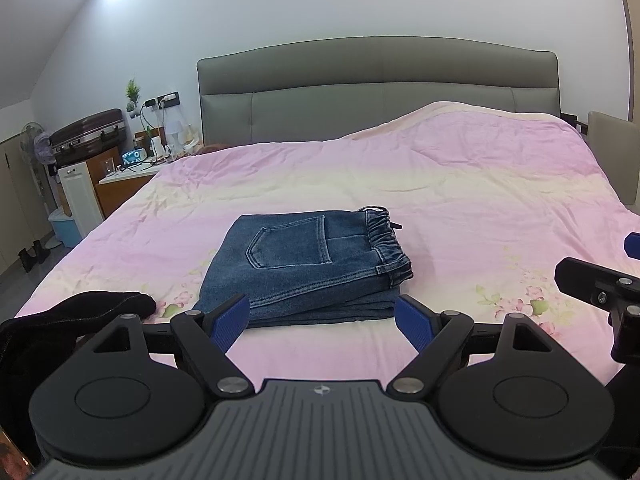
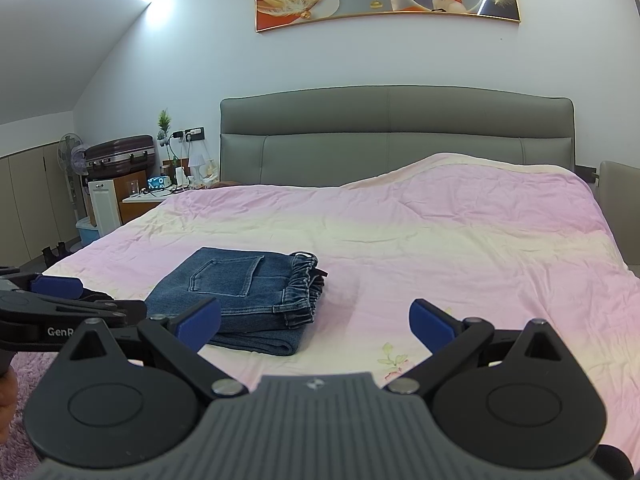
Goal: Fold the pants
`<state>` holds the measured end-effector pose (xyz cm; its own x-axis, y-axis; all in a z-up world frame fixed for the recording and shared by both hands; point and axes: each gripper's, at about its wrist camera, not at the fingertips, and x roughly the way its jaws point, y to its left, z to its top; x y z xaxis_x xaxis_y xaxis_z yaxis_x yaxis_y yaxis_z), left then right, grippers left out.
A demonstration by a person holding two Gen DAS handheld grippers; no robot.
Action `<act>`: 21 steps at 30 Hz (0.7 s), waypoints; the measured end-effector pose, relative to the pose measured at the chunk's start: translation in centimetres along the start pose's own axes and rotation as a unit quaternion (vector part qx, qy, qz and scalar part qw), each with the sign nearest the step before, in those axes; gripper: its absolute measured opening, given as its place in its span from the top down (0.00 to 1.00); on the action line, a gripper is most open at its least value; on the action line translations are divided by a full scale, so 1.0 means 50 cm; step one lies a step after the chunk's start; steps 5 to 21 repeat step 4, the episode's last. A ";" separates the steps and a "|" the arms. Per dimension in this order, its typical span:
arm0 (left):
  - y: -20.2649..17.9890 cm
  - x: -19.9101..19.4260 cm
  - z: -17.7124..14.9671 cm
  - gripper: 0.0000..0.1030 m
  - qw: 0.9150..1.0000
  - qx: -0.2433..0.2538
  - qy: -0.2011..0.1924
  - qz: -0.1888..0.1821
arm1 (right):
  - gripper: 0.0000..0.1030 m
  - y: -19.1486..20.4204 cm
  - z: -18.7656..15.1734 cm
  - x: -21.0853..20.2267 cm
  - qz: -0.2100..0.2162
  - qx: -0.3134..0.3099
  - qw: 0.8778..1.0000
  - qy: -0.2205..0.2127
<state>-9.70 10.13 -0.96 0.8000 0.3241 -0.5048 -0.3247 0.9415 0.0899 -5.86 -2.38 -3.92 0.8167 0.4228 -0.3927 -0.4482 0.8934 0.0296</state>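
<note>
A pair of blue denim pants [image 1: 308, 268] lies folded in a neat stack on the pink bedspread [image 1: 460, 200], back pocket up and elastic waistband to the right. It also shows in the right wrist view [image 2: 240, 300]. My left gripper [image 1: 324, 318] is open and empty, just in front of the stack's near edge. My right gripper [image 2: 316, 326] is open and empty, held to the right of the stack and short of it. Its black body shows at the right edge of the left wrist view [image 1: 600, 284]. The left gripper's body shows in the right wrist view [image 2: 52, 312].
A grey padded headboard [image 1: 376, 92] stands at the far end of the bed. A bedside table with clutter [image 1: 132, 168], a suitcase [image 1: 88, 136] and a fan stand at the far left. A dark cloth [image 1: 80, 312] lies at the bed's near left edge.
</note>
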 end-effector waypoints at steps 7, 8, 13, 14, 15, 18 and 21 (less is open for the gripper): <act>0.001 0.000 -0.001 0.07 1.000 -0.002 0.001 -0.001 | 0.06 0.004 0.001 0.000 0.000 0.000 1.000 0.001; 0.001 0.000 -0.001 0.07 1.000 -0.002 0.001 -0.001 | 0.06 0.004 0.001 0.000 0.000 0.000 1.000 0.001; 0.001 0.000 -0.001 0.07 1.000 -0.002 0.001 -0.001 | 0.06 0.004 0.001 0.000 0.000 0.000 1.000 0.001; 0.001 0.000 -0.001 0.07 1.000 -0.002 0.001 -0.001 | 0.06 0.004 0.001 0.000 0.000 0.000 1.000 0.001; 0.001 0.000 -0.001 0.07 1.000 -0.002 0.001 -0.001 | 0.06 0.004 0.001 0.000 0.000 0.000 1.000 0.001; 0.001 0.000 -0.001 0.07 1.000 -0.002 0.001 -0.001 | 0.06 0.004 0.001 0.000 0.000 0.000 1.000 0.001; 0.001 0.000 -0.001 0.07 1.000 -0.002 0.001 -0.001 | 0.06 0.004 0.001 0.000 0.000 0.000 1.000 0.001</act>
